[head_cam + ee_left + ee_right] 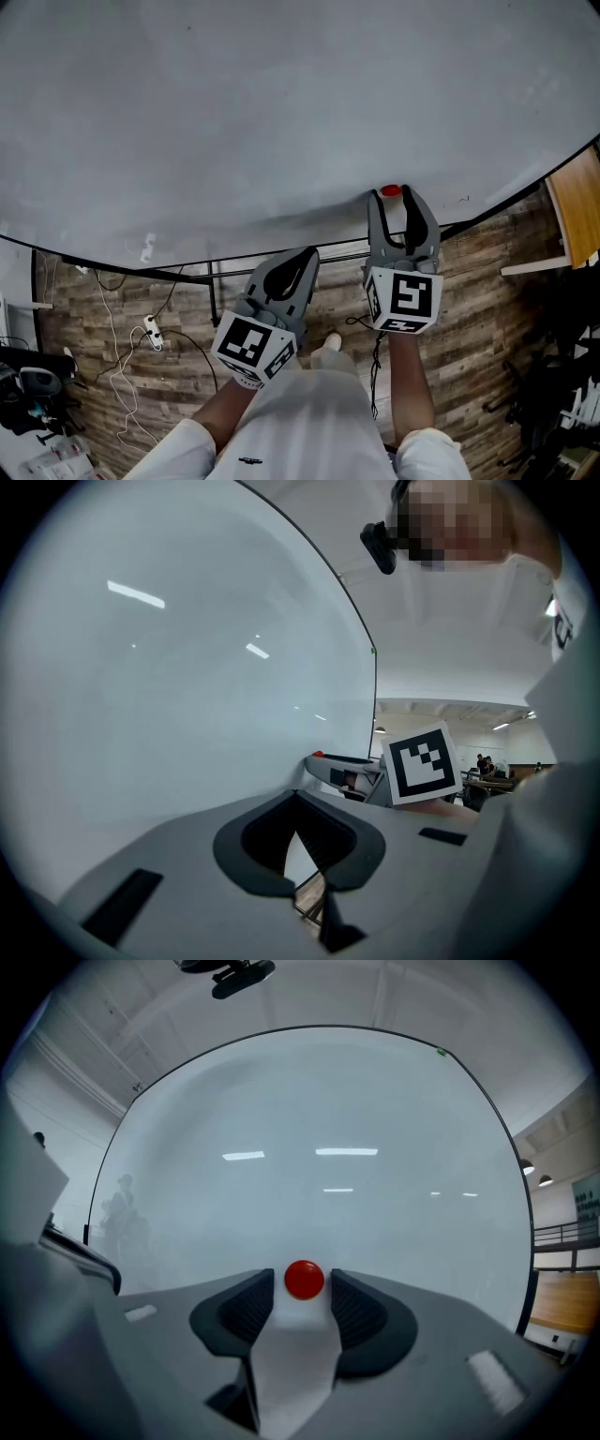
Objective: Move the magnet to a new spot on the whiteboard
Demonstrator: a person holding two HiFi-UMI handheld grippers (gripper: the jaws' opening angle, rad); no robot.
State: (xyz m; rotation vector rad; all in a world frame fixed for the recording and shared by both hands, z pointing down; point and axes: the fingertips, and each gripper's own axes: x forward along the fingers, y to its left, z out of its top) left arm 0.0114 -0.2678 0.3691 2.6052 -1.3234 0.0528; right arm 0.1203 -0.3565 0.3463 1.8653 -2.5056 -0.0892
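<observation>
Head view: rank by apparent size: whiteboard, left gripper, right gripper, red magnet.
1. Large white whiteboard, fills the upper frame.
2 and 3. Grey left gripper and grey right gripper: they look alike, so no ranking between them.
4. Small round red magnet, between the right gripper's open jaws.

We see the whiteboard [281, 112] lit softly and evenly from overhead, with short streaks of ceiling-lamp glare across its middle in both gripper views. A faint shadow runs along its lower edge, and the wooden floor [122, 309] below it looks dim. All views bow outward and darken toward their corners.
</observation>
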